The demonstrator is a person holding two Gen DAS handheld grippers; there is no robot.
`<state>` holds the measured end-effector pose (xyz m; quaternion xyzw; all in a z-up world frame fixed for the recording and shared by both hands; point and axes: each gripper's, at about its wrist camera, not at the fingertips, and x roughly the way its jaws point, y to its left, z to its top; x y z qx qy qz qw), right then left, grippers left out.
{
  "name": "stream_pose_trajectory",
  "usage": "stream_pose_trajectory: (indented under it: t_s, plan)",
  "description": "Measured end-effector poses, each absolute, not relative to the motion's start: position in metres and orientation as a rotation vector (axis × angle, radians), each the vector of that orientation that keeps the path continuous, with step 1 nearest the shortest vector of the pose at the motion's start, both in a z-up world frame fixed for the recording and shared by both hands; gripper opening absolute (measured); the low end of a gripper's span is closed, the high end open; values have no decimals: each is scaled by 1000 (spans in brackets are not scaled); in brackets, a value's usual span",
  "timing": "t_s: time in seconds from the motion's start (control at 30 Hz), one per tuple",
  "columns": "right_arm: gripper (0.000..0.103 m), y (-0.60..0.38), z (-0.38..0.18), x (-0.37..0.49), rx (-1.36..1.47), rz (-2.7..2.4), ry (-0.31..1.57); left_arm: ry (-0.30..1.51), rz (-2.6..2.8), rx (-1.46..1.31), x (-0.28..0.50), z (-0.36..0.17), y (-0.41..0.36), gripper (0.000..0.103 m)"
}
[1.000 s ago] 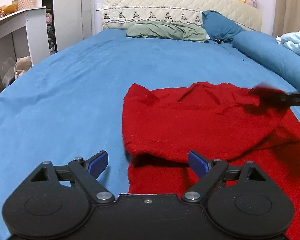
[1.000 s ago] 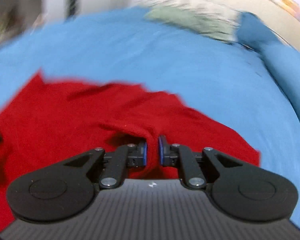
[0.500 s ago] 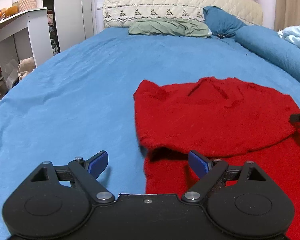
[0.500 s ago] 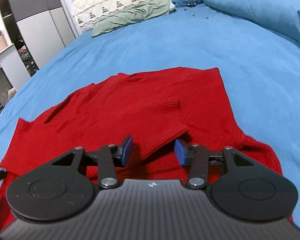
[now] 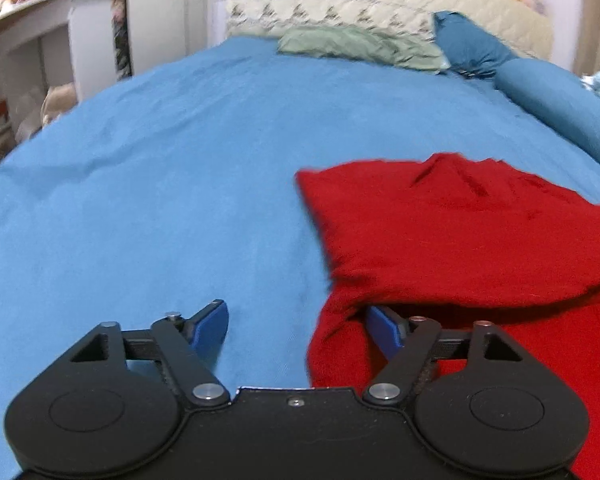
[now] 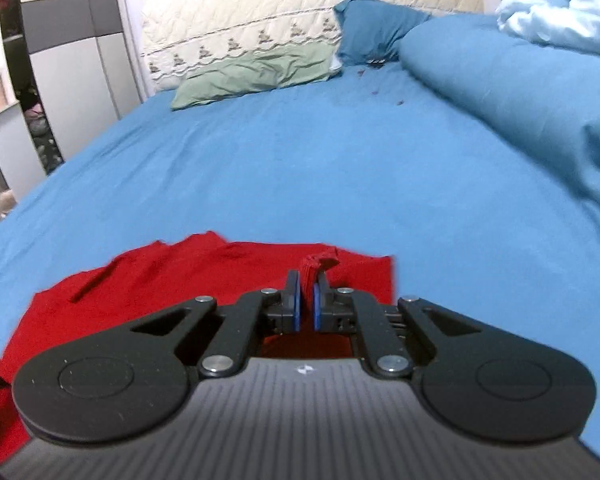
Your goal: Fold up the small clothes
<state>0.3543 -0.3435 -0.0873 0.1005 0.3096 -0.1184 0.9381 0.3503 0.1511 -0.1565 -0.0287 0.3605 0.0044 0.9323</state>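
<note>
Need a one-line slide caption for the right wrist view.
Right tongs shut on a bunched fold of the red sweater, lying on the blue bed sheet.

Left gripper spread wide — right gripper clamped (nearly closed).

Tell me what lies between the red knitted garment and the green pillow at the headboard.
Only bare blue bedsheet lies between the red knitted garment and the green pillow; the right wrist view shows this clearly.

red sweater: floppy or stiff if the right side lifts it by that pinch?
Likely floppy: the red sweater bunches between the right hand-held gripper fingers. Probably sags, since it lies creased and folded over itself. Fuzzy knit looks unlikely to slip.
</note>
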Motion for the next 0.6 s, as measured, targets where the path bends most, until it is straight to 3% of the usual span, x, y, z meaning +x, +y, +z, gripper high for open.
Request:
stream_pose_trajectory:
  t_s: [0.27, 0.33, 0.4, 0.47, 0.6]
  plan:
    - [22, -356, -151, 345, 167, -288, 761, 763, 31, -19, 338, -148, 151, 74]
    - [34, -352, -149, 338, 154, -289, 744, 706, 22, 22, 328, -133, 144, 75]
    - [74, -348, -141, 330, 126, -298, 715, 632, -30, 64, 318, -115, 132, 87]
    - [86, -336, -133, 319, 58, -290, 634, 573, -88, 73, 314, -103, 121, 97]
    - [86, -321, -133, 326, 42, -198, 620, 614, -224, 28, 329, -108, 99, 97]
